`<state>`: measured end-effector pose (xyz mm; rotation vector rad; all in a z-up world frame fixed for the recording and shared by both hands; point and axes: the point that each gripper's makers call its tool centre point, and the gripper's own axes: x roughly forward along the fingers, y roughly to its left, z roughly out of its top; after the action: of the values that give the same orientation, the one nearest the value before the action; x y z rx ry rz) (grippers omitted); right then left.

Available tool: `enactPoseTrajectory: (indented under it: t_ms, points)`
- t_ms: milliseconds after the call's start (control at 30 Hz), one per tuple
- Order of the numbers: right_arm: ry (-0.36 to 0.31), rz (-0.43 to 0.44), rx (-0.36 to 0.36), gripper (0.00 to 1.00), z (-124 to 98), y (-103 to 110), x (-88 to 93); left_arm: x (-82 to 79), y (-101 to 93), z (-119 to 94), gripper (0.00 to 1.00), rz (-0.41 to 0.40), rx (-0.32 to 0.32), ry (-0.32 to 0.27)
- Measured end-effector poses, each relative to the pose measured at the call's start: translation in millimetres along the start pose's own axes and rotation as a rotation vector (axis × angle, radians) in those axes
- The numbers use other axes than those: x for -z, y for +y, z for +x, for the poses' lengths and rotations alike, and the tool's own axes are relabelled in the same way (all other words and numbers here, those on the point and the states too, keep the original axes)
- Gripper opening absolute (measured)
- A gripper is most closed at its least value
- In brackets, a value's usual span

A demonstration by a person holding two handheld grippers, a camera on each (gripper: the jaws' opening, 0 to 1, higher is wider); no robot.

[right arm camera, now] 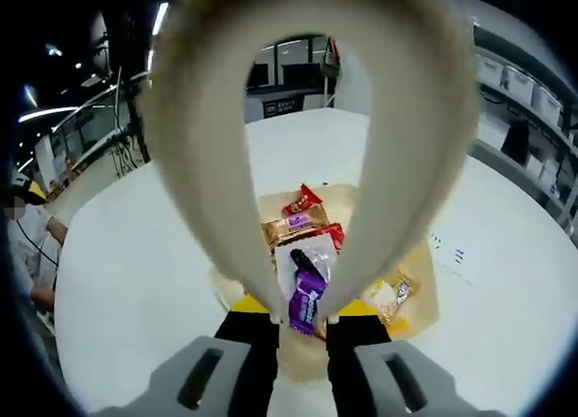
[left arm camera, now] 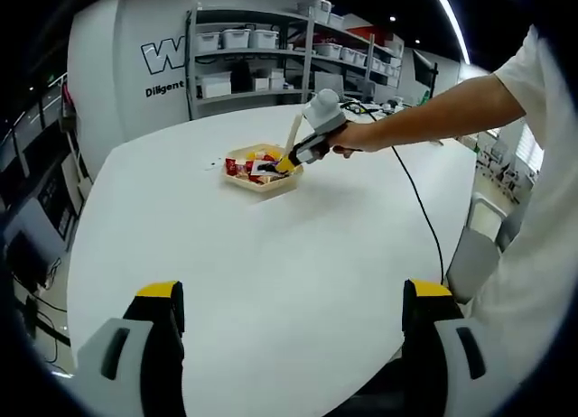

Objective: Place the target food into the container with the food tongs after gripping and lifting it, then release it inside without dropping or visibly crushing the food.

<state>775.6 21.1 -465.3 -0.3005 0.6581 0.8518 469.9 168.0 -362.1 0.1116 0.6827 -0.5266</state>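
Observation:
A beige container (left arm camera: 271, 184) holding several wrapped snacks sits at the middle of the white table (left arm camera: 271, 264). In the right gripper view my right gripper (right arm camera: 302, 322) is shut on the beige food tongs (right arm camera: 226, 191), whose looped arms rise toward the camera. The tong tips pinch a purple snack packet (right arm camera: 307, 304) over the container (right arm camera: 424, 282); I cannot tell whether it is touching the other packets. In the left gripper view a hand holds the right gripper (left arm camera: 291, 162) and tongs (left arm camera: 294, 133) at the container. My left gripper (left arm camera: 293, 295) is open near the table's front, nothing between its fingers.
Orange, red and white packets (right arm camera: 296, 223) lie in the container. A black cable (left arm camera: 420, 209) trails across the table's right side. Shelves with bins (left arm camera: 262, 60) stand behind the table, a chair (left arm camera: 474, 245) at its right edge. A person (right arm camera: 32, 245) stands at the far left.

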Motion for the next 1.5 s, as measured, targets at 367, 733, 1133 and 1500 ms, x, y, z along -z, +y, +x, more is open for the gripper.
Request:
enactPoseTrajectory:
  t_ms: [367,733,1133,1500]
  points:
    - [-0.009,0.024,-0.009,0.15,-6.8,-1.0,4.5,-0.9,2.0,-0.5,0.99,0.000,-0.003,-0.002]
    - [-0.028,0.030,-0.014,0.15,-11.9,0.7,-0.8,-2.1,-1.9,-0.1,0.99,0.005,0.008,-0.006]
    - [-0.054,0.044,-0.022,0.14,-30.4,7.8,5.4,-0.7,-6.3,-1.4,0.99,0.010,0.019,-0.010]
    - [-0.081,0.064,-0.027,0.15,-56.1,11.5,12.6,-6.7,-16.9,4.7,0.99,0.026,0.048,-0.020]
